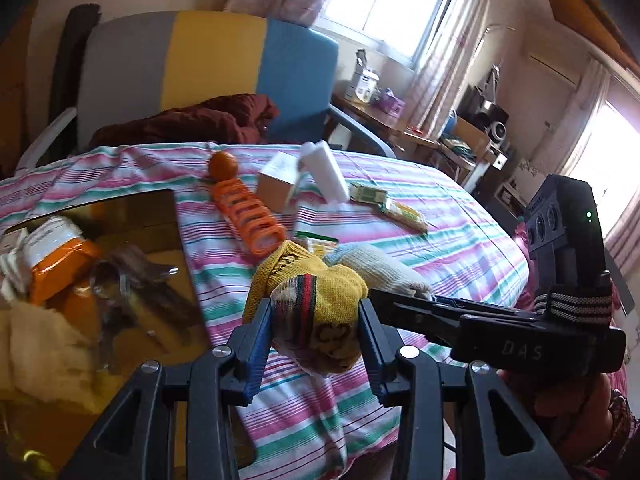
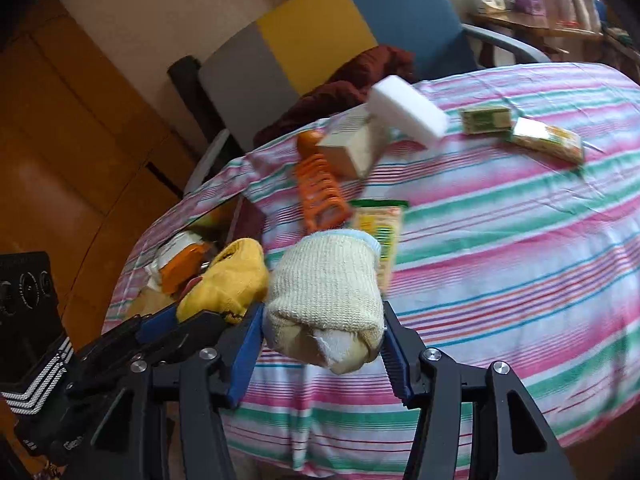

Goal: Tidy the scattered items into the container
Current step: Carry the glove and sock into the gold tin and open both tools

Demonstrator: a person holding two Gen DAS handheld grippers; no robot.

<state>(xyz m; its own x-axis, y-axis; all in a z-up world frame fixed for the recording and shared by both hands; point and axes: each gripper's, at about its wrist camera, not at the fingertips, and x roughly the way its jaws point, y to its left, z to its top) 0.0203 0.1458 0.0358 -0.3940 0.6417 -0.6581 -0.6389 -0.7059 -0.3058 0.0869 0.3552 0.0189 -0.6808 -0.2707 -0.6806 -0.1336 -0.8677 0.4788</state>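
Observation:
My left gripper (image 1: 316,336) is shut on a rolled yellow sock (image 1: 320,304), held above the striped cloth. My right gripper (image 2: 322,344) is shut on a rolled cream sock (image 2: 324,300), right beside the left one; that sock shows in the left wrist view (image 1: 380,268) too. The open cardboard box (image 1: 120,216) sits at the left and holds an orange packet (image 1: 60,264) and metal pieces. On the cloth lie an orange rack (image 1: 248,212), an orange fruit (image 1: 223,165), a small carton (image 1: 276,184), a white block (image 1: 326,172) and green-yellow packets (image 1: 404,212).
The table with the striped cloth (image 1: 440,240) falls away at the near and right edges. A grey, yellow and blue chair (image 1: 208,68) with a dark red garment (image 1: 200,120) stands behind it. A cluttered desk (image 1: 400,120) is at the back right.

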